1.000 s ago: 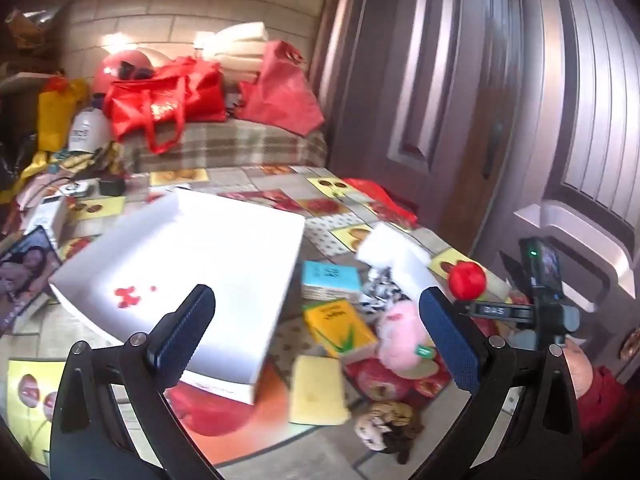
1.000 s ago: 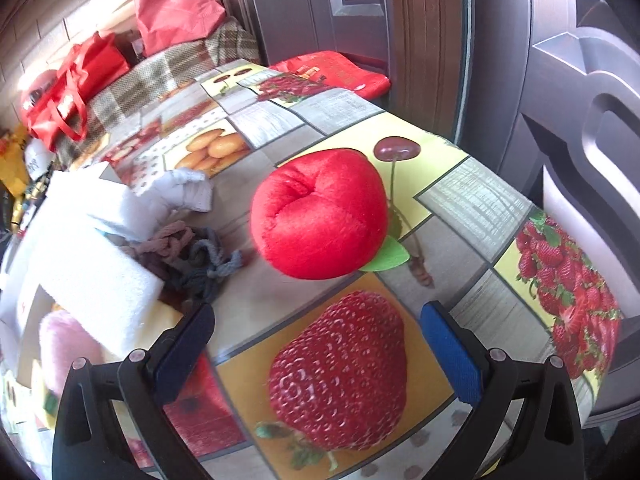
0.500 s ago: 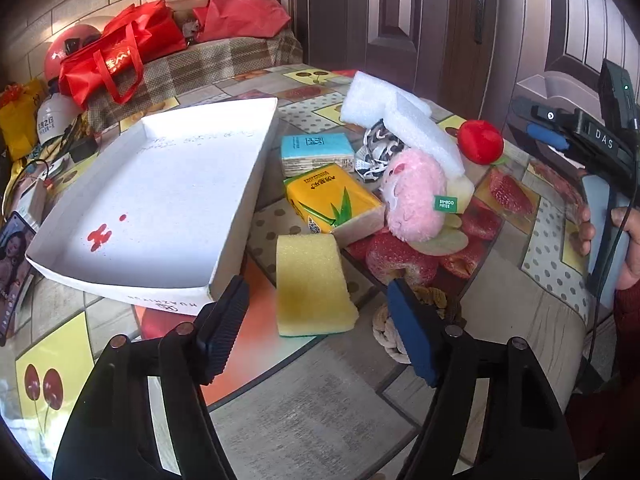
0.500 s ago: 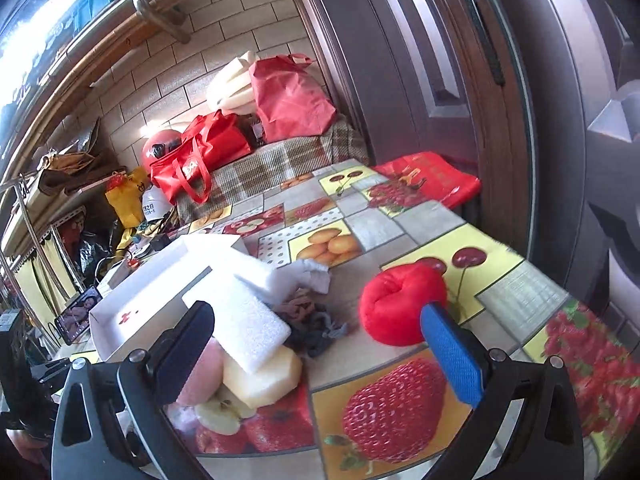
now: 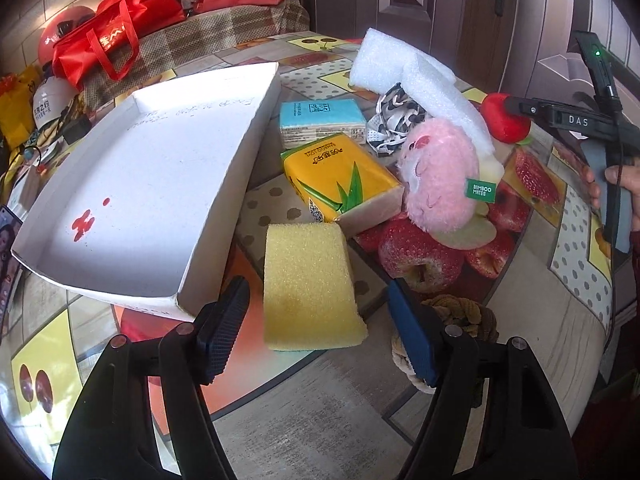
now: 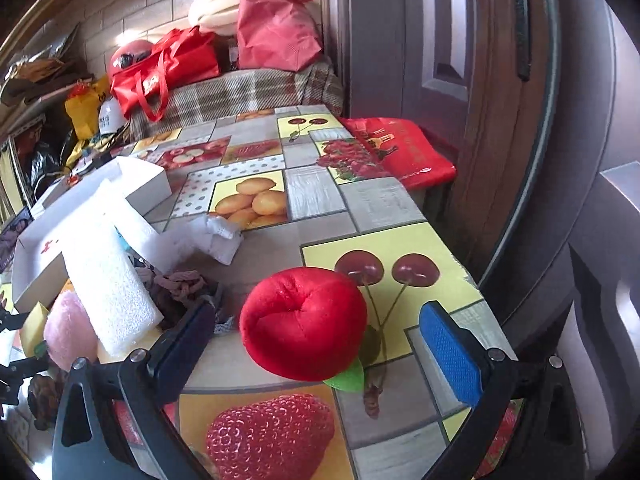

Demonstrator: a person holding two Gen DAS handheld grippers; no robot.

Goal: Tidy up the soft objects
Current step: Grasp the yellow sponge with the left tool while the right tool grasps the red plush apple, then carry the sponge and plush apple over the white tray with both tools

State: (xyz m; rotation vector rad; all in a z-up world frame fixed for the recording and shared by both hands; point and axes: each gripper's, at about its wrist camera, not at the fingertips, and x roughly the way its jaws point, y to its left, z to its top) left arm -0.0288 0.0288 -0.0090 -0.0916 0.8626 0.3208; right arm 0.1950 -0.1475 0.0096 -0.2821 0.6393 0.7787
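Jaws, L gripper [image 5: 318,330]: stood partly apart, nothing held; straddled yellow sponge [image 5: 310,286] w/o touching, prob. lined up for pickup.
Jaws, R gripper [image 6: 320,346]: stood wide, empty; framed red plush apple [image 6: 304,324].
Soft items: lay on surface [image 5: 320,408] beside white tray [image 5: 132,184], prob. the drop spot.

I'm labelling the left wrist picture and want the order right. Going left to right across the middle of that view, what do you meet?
white cardboard tray → yellow tissue pack → pink plush toy → red plush apple → right gripper, held in a hand
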